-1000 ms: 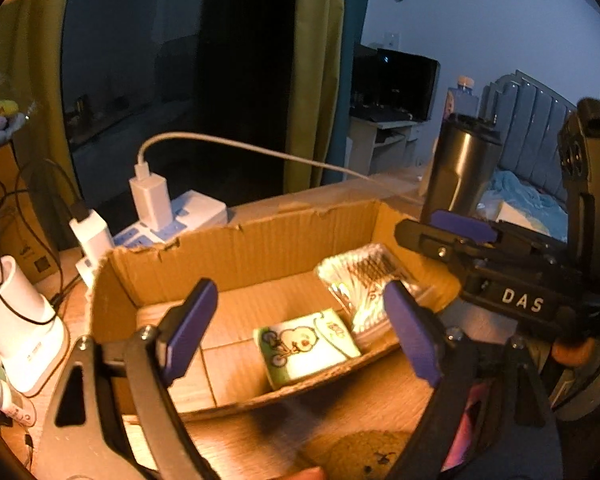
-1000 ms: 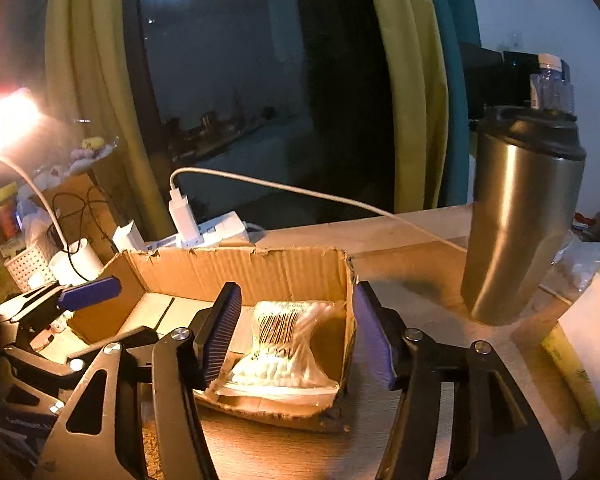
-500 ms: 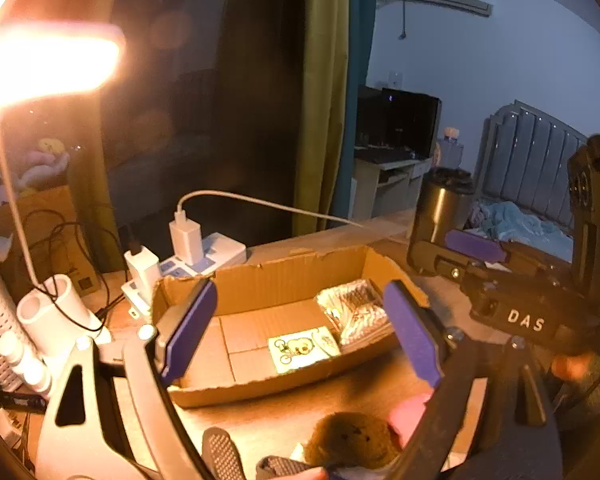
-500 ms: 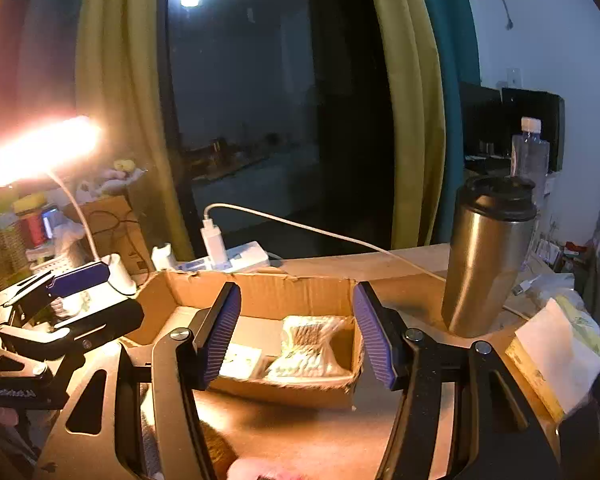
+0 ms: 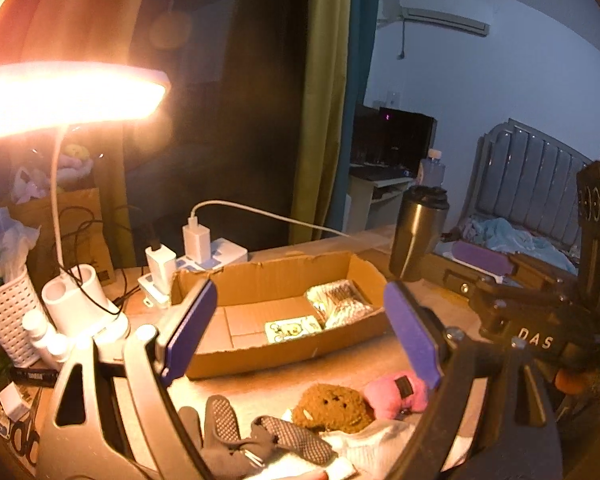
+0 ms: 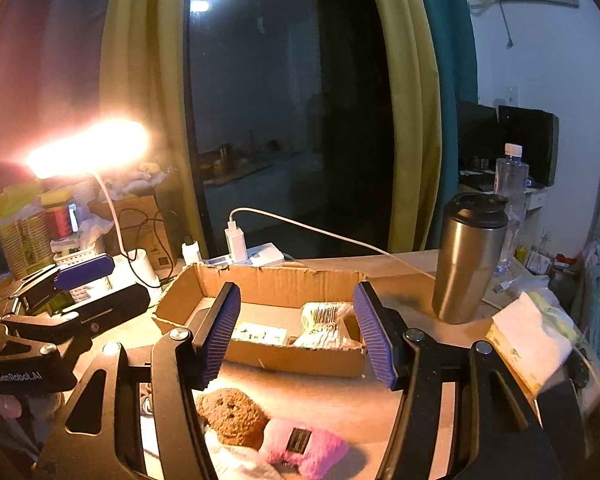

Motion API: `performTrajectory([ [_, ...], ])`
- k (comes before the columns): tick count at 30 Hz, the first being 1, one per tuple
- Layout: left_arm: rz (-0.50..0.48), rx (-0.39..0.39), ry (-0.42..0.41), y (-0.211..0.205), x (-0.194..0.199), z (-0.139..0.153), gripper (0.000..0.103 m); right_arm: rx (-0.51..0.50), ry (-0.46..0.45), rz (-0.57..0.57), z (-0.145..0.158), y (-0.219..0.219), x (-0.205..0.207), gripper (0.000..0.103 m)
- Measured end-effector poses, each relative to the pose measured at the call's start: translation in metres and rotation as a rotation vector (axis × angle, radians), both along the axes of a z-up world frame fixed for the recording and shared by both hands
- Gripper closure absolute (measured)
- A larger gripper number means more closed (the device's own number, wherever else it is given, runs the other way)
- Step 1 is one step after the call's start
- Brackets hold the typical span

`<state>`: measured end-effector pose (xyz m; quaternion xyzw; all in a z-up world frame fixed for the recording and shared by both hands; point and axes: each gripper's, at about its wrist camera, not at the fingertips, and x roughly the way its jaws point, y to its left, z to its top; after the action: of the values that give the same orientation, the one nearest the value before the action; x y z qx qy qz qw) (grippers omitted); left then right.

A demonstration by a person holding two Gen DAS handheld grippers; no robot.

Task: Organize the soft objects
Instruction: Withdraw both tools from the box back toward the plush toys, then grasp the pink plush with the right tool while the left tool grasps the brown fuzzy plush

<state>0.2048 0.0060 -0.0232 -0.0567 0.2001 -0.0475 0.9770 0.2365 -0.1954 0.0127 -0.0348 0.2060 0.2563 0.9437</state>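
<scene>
left wrist view: the left gripper [image 5: 298, 330] is spread wide, empty, above the brown plush [image 5: 332, 402], pink plush [image 5: 396, 394] and gloves [image 5: 256, 438] near the cardboard box [image 5: 260, 280].

right wrist view: the right gripper [image 6: 296, 332] is released, empty, the plushes near it.

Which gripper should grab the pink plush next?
Right, probably. The pink plush lies low between the open right gripper fingers in its own view; in the left gripper view it sits off to the right, by one fingertip.
</scene>
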Motion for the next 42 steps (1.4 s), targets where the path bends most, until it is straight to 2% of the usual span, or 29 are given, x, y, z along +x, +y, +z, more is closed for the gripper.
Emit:
performTrajectory([
  [6,-0.004,-0.01,-0.02,0.002,-0.021,0.002,0.016,-0.016,-0.009,-0.011,0.002,-0.003,-0.018,0.04],
  [10,-0.004,-0.013,-0.016,0.003,-0.032,-0.001,0.016,-0.023,-0.003,-0.015,-0.002,-0.007,-0.027,0.033],
  [20,0.003,-0.011,0.011,0.001,-0.049,-0.012,0.016,-0.039,0.04,-0.028,-0.02,-0.016,-0.035,0.033],
  [35,0.011,0.005,0.114,-0.004,-0.036,-0.042,0.016,-0.06,0.157,-0.03,-0.062,-0.02,-0.02,0.033],
  [42,-0.004,0.019,0.162,-0.014,-0.024,-0.051,0.016,-0.094,0.26,-0.048,-0.084,-0.018,-0.003,0.033],
])
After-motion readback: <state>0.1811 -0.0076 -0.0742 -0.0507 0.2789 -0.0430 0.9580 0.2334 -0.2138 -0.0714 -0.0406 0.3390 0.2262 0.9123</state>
